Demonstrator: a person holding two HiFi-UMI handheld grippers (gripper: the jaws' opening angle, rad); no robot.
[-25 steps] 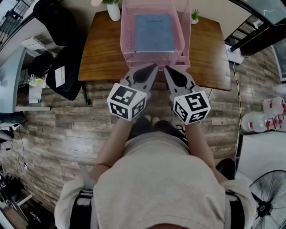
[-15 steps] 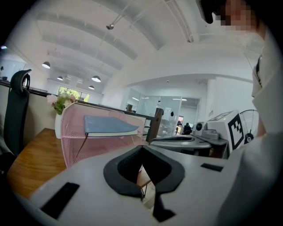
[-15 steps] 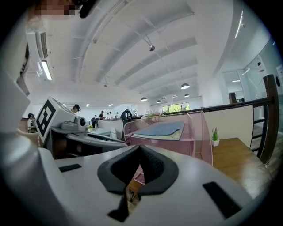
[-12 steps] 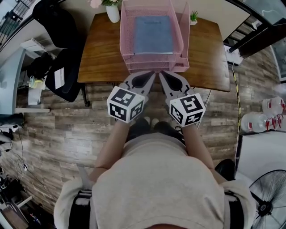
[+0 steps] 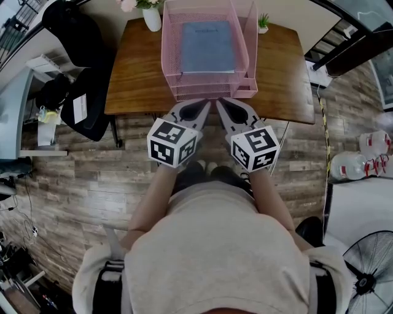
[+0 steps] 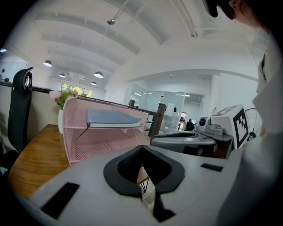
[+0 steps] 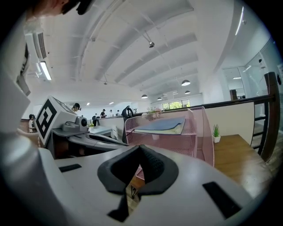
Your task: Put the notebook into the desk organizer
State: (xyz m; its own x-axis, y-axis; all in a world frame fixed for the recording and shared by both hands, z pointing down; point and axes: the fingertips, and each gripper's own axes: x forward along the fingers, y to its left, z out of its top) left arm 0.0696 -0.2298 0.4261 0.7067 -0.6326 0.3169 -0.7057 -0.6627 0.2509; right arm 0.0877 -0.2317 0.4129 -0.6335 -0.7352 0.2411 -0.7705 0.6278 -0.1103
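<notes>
**Both claws closed & empty, notebook in top tray**

Your left gripper [image 5: 199,107] has its jaws pressed together w/ nothing between them; its own view shows only a thin slit between the pads. Same for your right gripper [image 5: 226,107]: jaws together, nothing held. You hold the two side by side, close together, tips pointing at the front edge of the wooden desk [image 5: 138,80], just short of the pink mesh desk organizer [image 5: 170,58]. Neither touches it.

The blue notebook [image 5: 209,46] lies flat in the organizer's top tray, spine approx. parallel to the tray sides. The organizer stands mid-desk, toward the back. A white vase w/ flowers [image 5: 151,15] stands at its left rear, a small potted plant [image 5: 263,22] at its right rear.
</notes>
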